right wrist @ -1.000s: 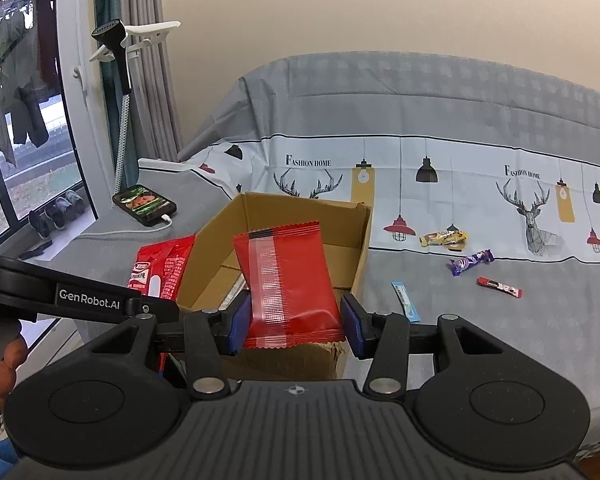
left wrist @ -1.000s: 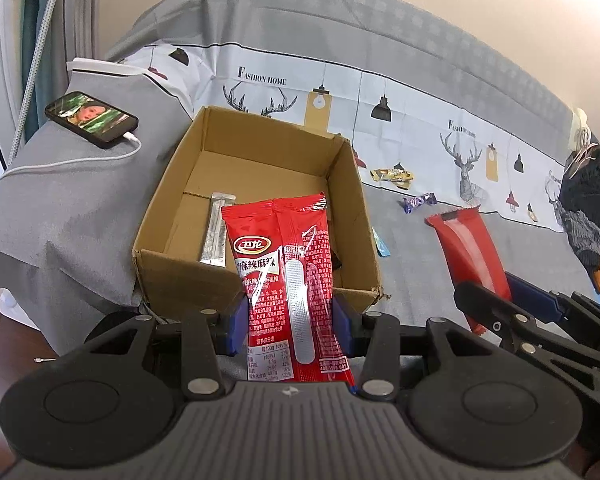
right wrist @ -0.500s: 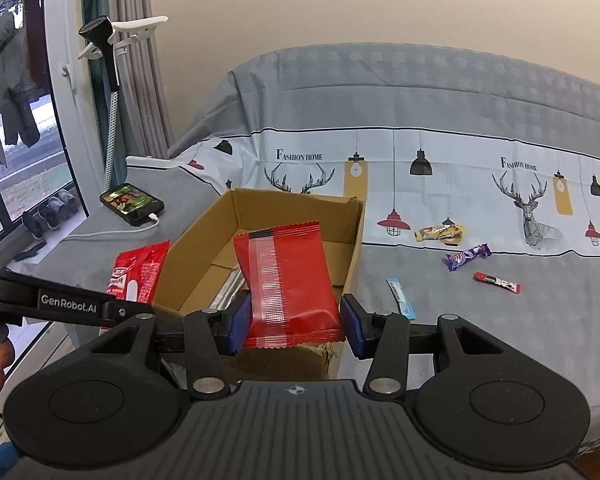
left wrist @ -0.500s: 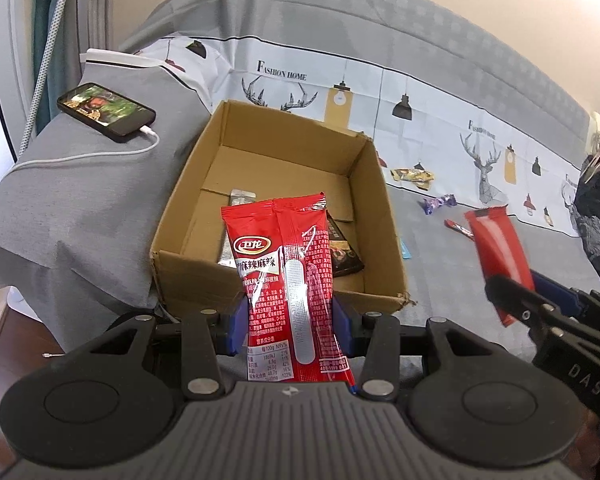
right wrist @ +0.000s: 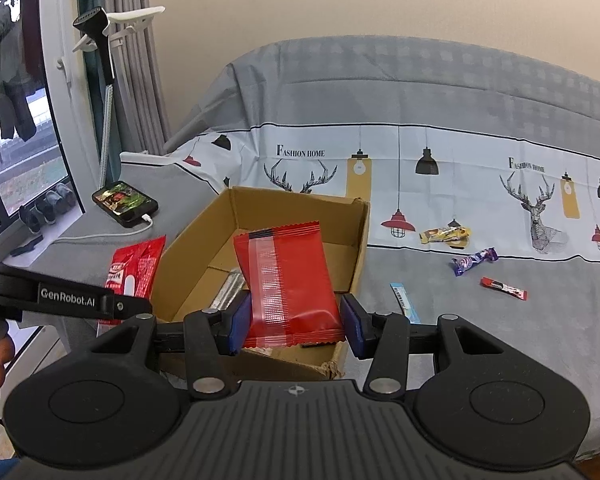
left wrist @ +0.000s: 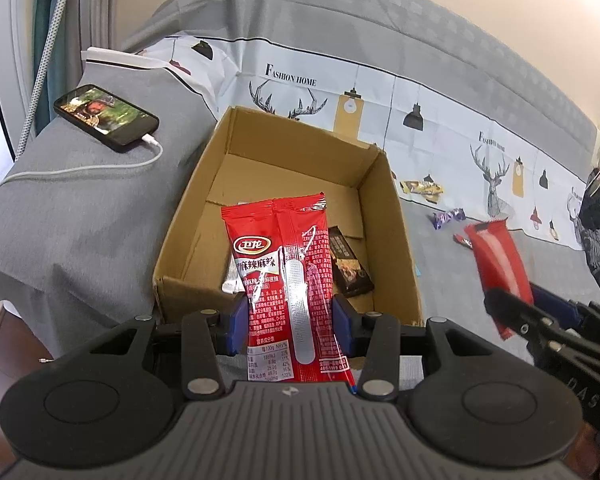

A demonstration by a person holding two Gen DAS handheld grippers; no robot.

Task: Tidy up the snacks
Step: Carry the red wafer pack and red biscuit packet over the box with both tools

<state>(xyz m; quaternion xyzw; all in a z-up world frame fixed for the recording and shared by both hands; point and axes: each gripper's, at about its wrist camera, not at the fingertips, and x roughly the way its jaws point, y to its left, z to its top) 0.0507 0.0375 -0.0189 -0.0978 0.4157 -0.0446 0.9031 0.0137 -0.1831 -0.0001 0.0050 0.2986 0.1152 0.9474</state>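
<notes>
An open cardboard box (left wrist: 396,236) sits on the grey printed cloth; it also shows in the right wrist view (right wrist: 360,248). My left gripper (left wrist: 286,328) is shut on a long red spicy-snack packet (left wrist: 284,276), held upright just in front of the box's near wall. My right gripper (right wrist: 296,322) is shut on a red pillow packet (right wrist: 290,284), held over the box's near right corner. Inside the box lie a dark brown bar (left wrist: 348,268) and a silver stick packet (right wrist: 226,292). The right gripper's packet (left wrist: 500,256) shows at the right in the left wrist view.
Loose sweets lie on the cloth right of the box: a yellow one (right wrist: 444,235), a purple one (right wrist: 474,260), a small red bar (right wrist: 504,288) and a blue stick (right wrist: 403,300). A phone (left wrist: 106,115) on a white cable lies left of the box. A window is at far left.
Both grippers have moved up and closer over the box, still holding their packets. More of the box's inside shows, with the dark bar now in sight.
</notes>
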